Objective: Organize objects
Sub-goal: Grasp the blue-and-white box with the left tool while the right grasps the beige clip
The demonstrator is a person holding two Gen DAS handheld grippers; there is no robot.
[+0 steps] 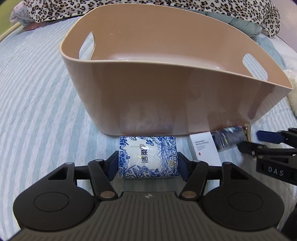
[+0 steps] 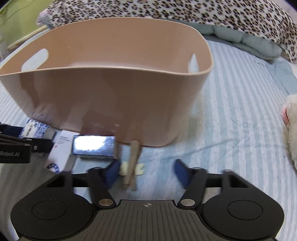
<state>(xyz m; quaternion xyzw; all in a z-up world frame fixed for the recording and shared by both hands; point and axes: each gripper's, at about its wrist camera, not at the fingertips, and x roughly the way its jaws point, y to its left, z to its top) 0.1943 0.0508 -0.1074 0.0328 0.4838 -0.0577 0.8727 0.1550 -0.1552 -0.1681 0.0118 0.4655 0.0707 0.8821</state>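
Both grippers sit low over a bed covered in a pale blue and white striped quilt (image 1: 37,111), just in front of a large beige plastic tub with cut-out handles (image 1: 167,103). Seen from the left wrist camera, the left gripper (image 1: 148,163) has its blue-padded jaws on either side of a white packet printed with blue flowers (image 1: 148,157), the pads touching both edges, so it grips the packet, which lies flat on the quilt just near of the tub's wall. To the right of that packet lie a small white box with printed text (image 1: 204,150) and a shiny clear-wrapped dark packet (image 1: 228,137), both close to the tub's base. In the right wrist view, the right gripper (image 2: 146,171) stands partly open around a tan clip-like object with a pale yellow piece beneath it (image 2: 132,163); the left pad lies just beside it, the right pad stays clear, so nothing is clamped. A leopard-print blanket (image 2: 204,13) is heaped at the far side, and a fluffy white toy (image 2: 291,129) lies at the right edge.
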